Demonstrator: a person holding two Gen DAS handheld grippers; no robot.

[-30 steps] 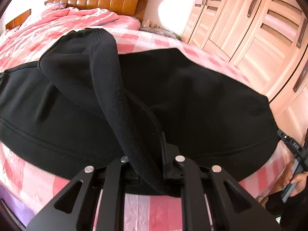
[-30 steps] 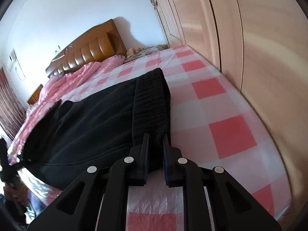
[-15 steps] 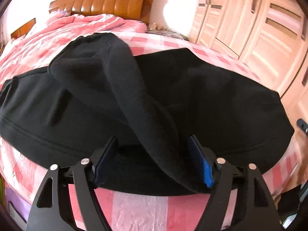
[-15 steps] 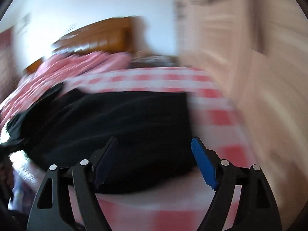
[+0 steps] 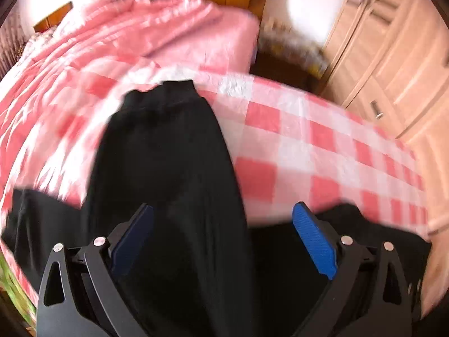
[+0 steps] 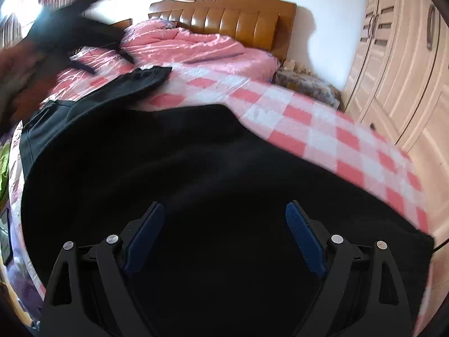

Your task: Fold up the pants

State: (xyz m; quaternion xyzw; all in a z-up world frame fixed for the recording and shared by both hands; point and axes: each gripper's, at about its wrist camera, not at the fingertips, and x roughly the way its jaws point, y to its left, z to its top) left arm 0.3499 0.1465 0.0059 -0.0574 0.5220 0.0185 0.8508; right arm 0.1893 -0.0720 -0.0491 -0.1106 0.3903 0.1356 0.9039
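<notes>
**Pants lay loose on the bed, both grippers letting go**

Pants (image 5: 168, 154), black and soft, were spread across the pink-and-white checked sheet (image 5: 294, 146) of the bed. In my left wrist view one leg ran away from me towards the crumpled pink quilt (image 5: 157, 33), its cuffed end lying flat on the checks. My left gripper (image 5: 223, 241) stood wide, its jaws opening further; the leg passed between the blue pads (image 5: 314, 241), but neither pressed on it.

From my right wrist view the broad body of the garment filled the near half of the sheet. My right gripper (image 6: 224, 241) hung over that cloth, jaws apart and widening, gripping nothing. A blurred dark shape at the upper left of that view I could not identify. Beyond stood the wooden headboard (image 6: 224, 14), with the pale wardrobe (image 6: 398, 70) at the right.
</notes>
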